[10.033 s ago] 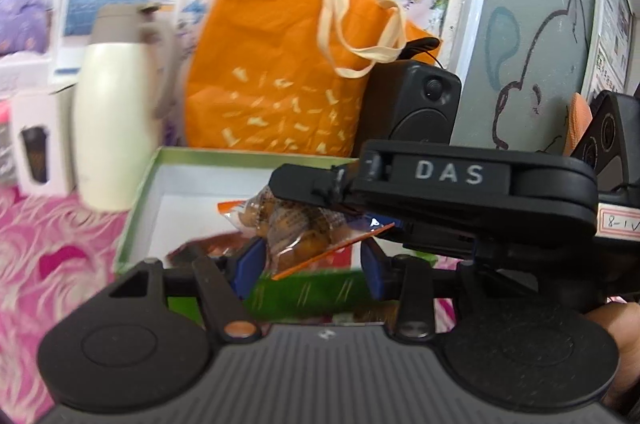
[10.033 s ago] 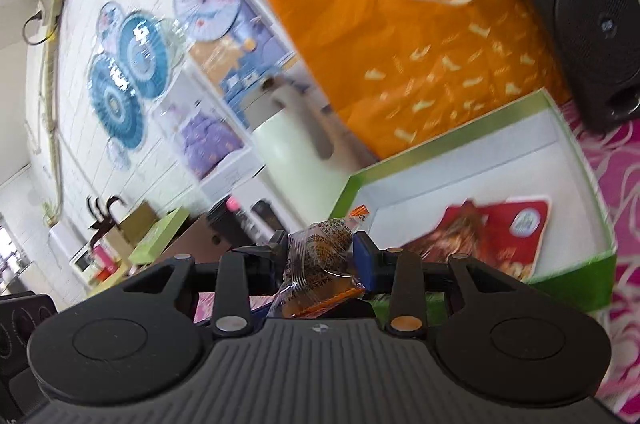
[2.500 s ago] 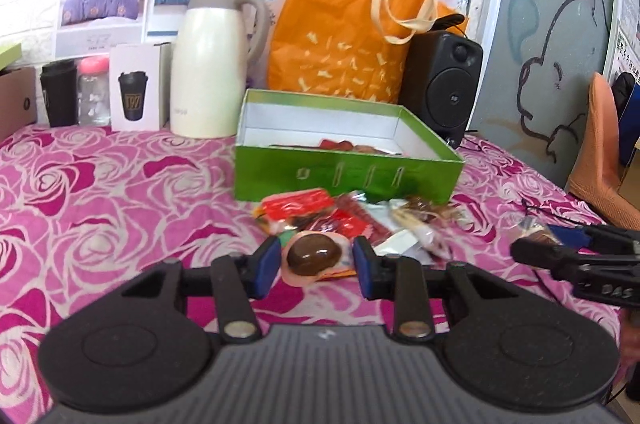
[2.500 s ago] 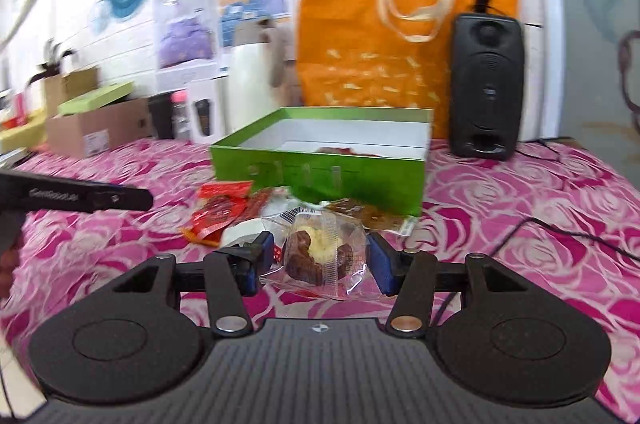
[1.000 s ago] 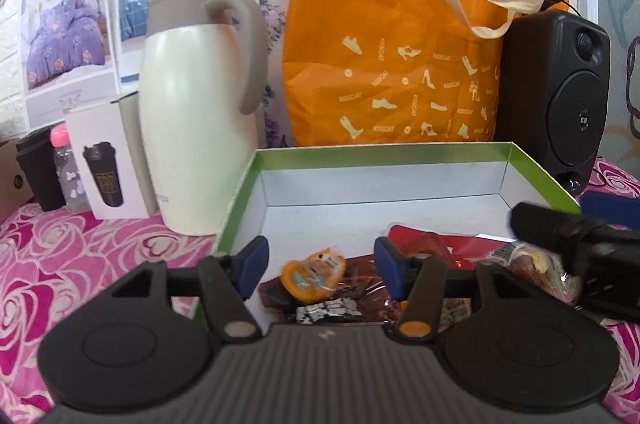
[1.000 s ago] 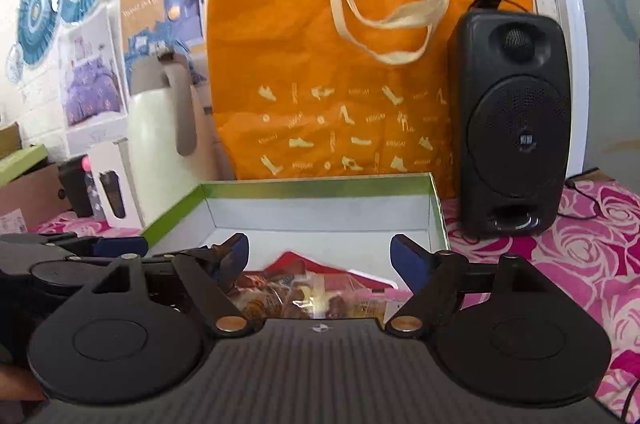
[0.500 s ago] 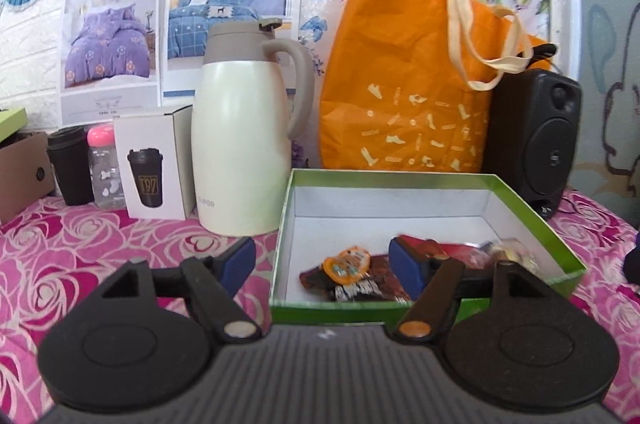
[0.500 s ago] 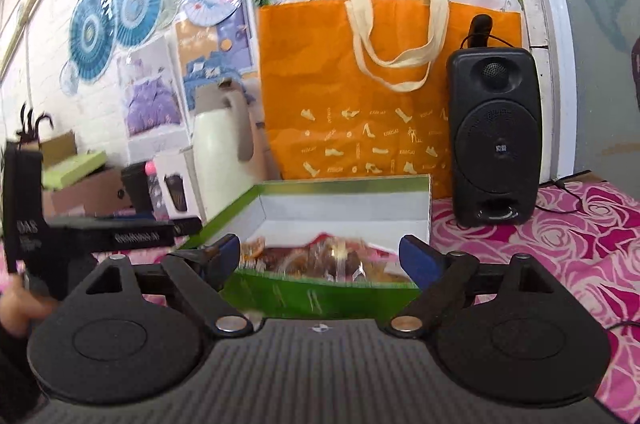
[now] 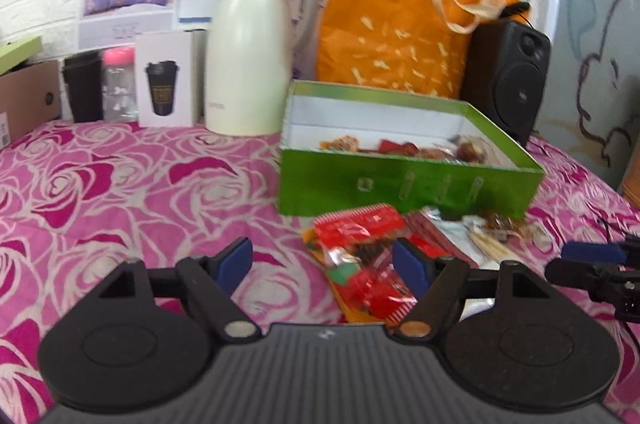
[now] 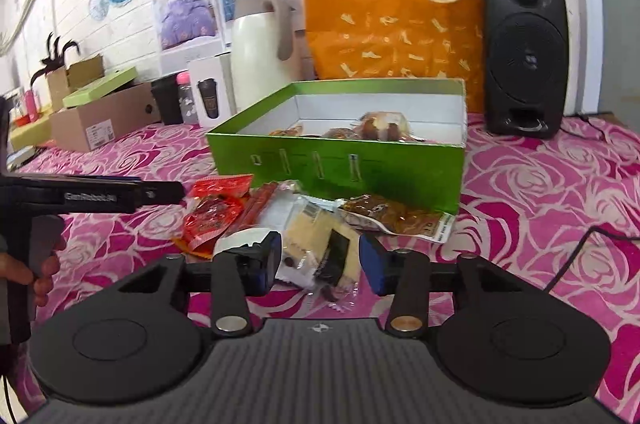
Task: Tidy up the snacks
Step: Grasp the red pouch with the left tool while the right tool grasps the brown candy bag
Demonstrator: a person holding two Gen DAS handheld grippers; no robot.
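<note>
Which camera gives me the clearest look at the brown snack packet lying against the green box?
Right wrist: the brown snack packet lies unobstructed before the green cardboard box. Left wrist shows only a blurred sliver.

**Items Being Counted Across Both Views**

One green box [image 10: 340, 168] is being shown at centre frame, with one orange bag [image 10: 400, 8] and one black speaker [image 10: 524, 52] behind it. One cream jug [image 9: 248, 56] is being seen at upper centre of the left view, beside one white carton [image 9: 164, 80], one black cup [image 9: 82, 86] and one pink-capped bottle [image 9: 116, 84]. Two grippers are being shown. The loose snack packets [image 10: 280, 220] are overlapping, so no exact count is being given.
</note>
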